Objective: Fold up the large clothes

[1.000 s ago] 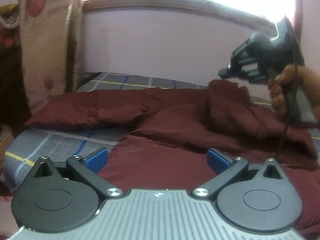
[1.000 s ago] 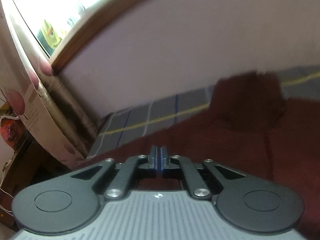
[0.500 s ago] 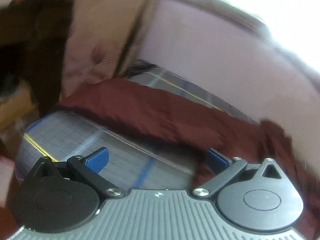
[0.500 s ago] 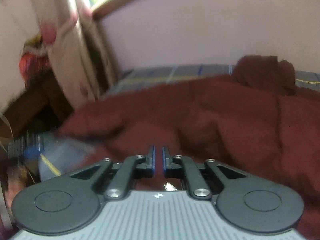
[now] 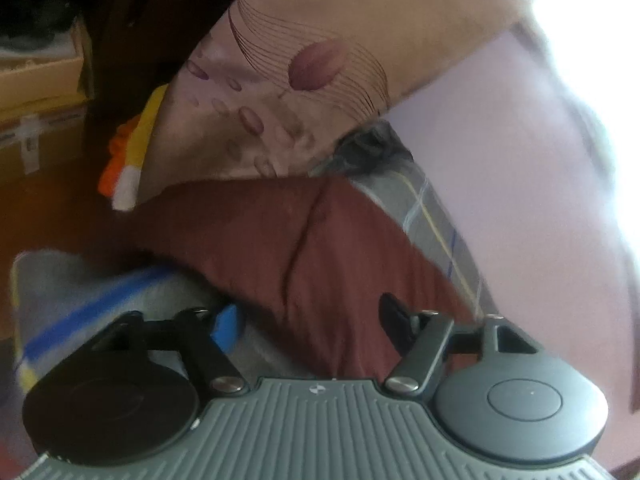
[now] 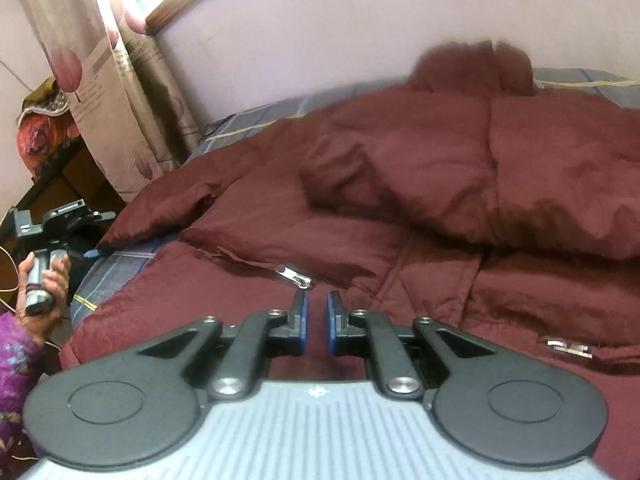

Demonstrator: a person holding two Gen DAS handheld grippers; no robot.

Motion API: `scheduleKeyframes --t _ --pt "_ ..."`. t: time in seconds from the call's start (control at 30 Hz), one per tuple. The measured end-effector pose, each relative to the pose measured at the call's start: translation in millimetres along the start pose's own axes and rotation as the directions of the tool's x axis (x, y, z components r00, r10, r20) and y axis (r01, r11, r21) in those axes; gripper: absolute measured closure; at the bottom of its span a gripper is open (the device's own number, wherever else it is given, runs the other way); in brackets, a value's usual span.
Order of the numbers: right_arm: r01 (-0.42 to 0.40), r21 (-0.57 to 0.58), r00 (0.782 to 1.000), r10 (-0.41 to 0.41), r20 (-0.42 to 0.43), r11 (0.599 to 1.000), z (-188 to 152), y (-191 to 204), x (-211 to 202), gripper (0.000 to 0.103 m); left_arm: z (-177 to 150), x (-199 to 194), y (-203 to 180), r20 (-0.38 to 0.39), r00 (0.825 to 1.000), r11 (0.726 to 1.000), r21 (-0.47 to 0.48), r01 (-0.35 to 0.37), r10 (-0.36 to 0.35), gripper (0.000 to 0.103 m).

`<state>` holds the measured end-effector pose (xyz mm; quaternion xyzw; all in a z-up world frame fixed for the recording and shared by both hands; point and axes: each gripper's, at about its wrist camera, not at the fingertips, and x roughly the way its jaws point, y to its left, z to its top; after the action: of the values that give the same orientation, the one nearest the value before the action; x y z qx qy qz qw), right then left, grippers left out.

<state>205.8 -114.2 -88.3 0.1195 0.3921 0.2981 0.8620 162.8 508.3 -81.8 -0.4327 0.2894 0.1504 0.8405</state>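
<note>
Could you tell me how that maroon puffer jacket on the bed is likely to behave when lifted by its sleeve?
The maroon jacket lies in soft, quilted folds, so it will probably drape and sag. Its puffy look suggests it is light for its bulk. The fabric's sheen hints it may slip.

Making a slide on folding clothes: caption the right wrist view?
Right tongs, slightly parted, hover over a maroon padded jacket spread on a grey checked bedsheet.

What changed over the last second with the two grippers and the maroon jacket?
The left gripper swung away to the sleeve end at the bed's edge, jaws closing around it. The right gripper came down toward the zipper pull, its jaws slightly parted and holding nothing. The maroon jacket stayed spread on the checked bedsheet.
</note>
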Motion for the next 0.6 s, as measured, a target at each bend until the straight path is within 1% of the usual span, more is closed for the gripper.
scheduleKeyframes --t 0.03,0.07,0.13,0.2,0.23,0.27,0.3,0.33,0.37,0.4,0.43,0.47,0.5,0.53,0.57,0.6 --pt "0.000 0.002 1.000 0.000 0.002 1.000 -1.3 -0.1 -1.1 0.092 4.9 3.7 -2.0 0.009 0.999 0.999 0.007 -0.043 0.043 0.088" --pt "-0.002 0.004 1.000 0.002 0.003 1.000 -3.1 0.2 -2.4 0.092 6.9 9.4 -5.1 0.018 0.997 0.997 0.017 -0.072 0.072 0.091" --pt "-0.004 0.009 1.000 0.004 0.008 1.000 -6.4 -0.4 -6.8 0.092 5.0 3.9 -14.3 0.069 0.993 0.996 0.006 -0.092 0.091 0.095" --pt "-0.003 0.012 1.000 0.003 0.016 1.000 -9.2 -1.7 -13.0 0.092 2.8 -5.0 -44.1 0.139 0.983 0.989 0.072 -0.133 0.122 0.096" --pt "-0.002 0.015 1.000 0.002 0.023 1.000 -10.1 -2.6 -16.8 0.092 -0.8 -14.7 -68.6 0.182 0.977 0.982 0.127 -0.138 0.113 0.096" --pt "0.000 0.020 0.999 0.000 0.034 1.000 -10.8 -4.1 -22.0 0.092 -5.1 -24.3 -90.2 0.202 0.976 0.978 0.171 -0.116 0.080 0.097" --pt "0.000 0.025 0.999 -0.001 0.043 1.000 -11.0 -5.8 -26.5 0.092 -12.1 -35.3 -114.0 0.214 0.976 0.973 0.218 -0.080 0.032 0.097" --pt "0.002 0.032 0.999 -0.003 0.054 0.999 -11.4 -8.4 -31.4 0.092 -21.5 -47.8 -141.1 0.225 0.974 0.960 0.276 -0.037 -0.027 0.097" --pt "0.007 0.042 0.998 -0.009 0.065 0.999 -11.9 -11.9 -37.0 0.091 -35.0 -61.3 -173.0 0.228 0.969 0.938 0.348 0.009 -0.094 0.097" --pt "0.012 0.052 0.997 -0.016 0.076 0.999 -12.4 -14.8 -41.6 0.091 -49.3 -72.0 -200.4 0.223 0.963 0.910 0.413 0.046 -0.150 0.097" --pt "0.015 0.063 0.996 -0.021 0.088 0.998 -13.4 -18.7 -46.7 0.090 -72.1 -85.0 -235.5 0.213 0.952 0.860 0.503 0.087 -0.221 0.097" --pt "0.020 0.078 0.994 -0.028 0.103 0.997 -15.0 -23.7 -52.5 0.088 -93.1 -94.5 -262.0 0.193 0.941 0.812 0.571 0.123 -0.278 0.097" --pt "0.028 0.092 0.993 -0.038 0.113 0.995 -16.5 -27.7 -57.5 0.086 -117.7 -103.1 -288.6 0.149 0.929 0.753 0.635 0.174 -0.340 0.097" --pt "0.036 0.109 0.991 -0.050 0.126 0.993 -18.2 -32.9 -63.2 0.080 -140.2 -108.9 -309.6 0.095 0.916 0.698 0.679 0.226 -0.389 0.097" --pt "0.041 0.131 0.988 -0.060 0.143 0.991 -20.8 -39.6 -70.3 0.073 -167.6 -113.8 -331.5 0.020 0.900 0.635 0.715 0.292 -0.436 0.097" --pt "0.043 0.148 0.986 -0.066 0.154 0.988 -23.1 -45.2 -76.3 0.071 -195.5 -116.0 -350.0 -0.058 0.882 0.577 0.736 0.354 -0.467 0.097"
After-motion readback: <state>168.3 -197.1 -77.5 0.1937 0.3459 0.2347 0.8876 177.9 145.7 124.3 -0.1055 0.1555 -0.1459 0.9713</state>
